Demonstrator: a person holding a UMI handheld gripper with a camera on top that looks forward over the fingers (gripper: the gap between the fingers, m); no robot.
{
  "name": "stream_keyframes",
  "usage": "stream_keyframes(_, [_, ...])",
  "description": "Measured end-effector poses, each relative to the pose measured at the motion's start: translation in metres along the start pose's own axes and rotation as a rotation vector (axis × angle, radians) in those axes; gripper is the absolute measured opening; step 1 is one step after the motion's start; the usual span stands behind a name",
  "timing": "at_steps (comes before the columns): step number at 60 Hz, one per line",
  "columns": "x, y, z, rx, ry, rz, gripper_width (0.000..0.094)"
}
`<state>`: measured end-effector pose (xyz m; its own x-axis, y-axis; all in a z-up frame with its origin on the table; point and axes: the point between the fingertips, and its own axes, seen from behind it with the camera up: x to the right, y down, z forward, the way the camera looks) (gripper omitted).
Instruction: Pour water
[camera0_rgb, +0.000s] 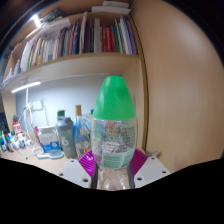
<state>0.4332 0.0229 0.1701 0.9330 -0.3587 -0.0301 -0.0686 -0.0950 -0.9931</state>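
Observation:
A clear plastic water bottle (113, 128) with a green cap (114, 97) and a printed label stands upright between my fingers, held up in front of the shelves. My gripper (112, 163) is shut on the bottle's lower body, with the magenta pads (88, 159) pressing on both sides of it. The bottle hides what is directly beyond it.
A wooden bookshelf (70, 62) full of books runs above. A desk (35, 153) below left holds several bottles (67, 133) and small items. A wooden side panel (178, 90) stands to the right.

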Motion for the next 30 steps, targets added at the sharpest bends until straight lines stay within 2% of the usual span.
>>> stream_keyframes(16, [0.005, 0.083, 0.010, -0.109, -0.001, -0.003, 0.0446])
stream_keyframes(18, [0.005, 0.093, 0.008, -0.128, -0.004, -0.001, 0.0470])
stream_keyframes(20, [0.003, 0.086, 0.008, -0.080, -0.008, -0.009, 0.0460])
stream_keyframes(30, [0.001, 0.088, 0.010, -0.087, -0.011, -0.034, 0.0469])
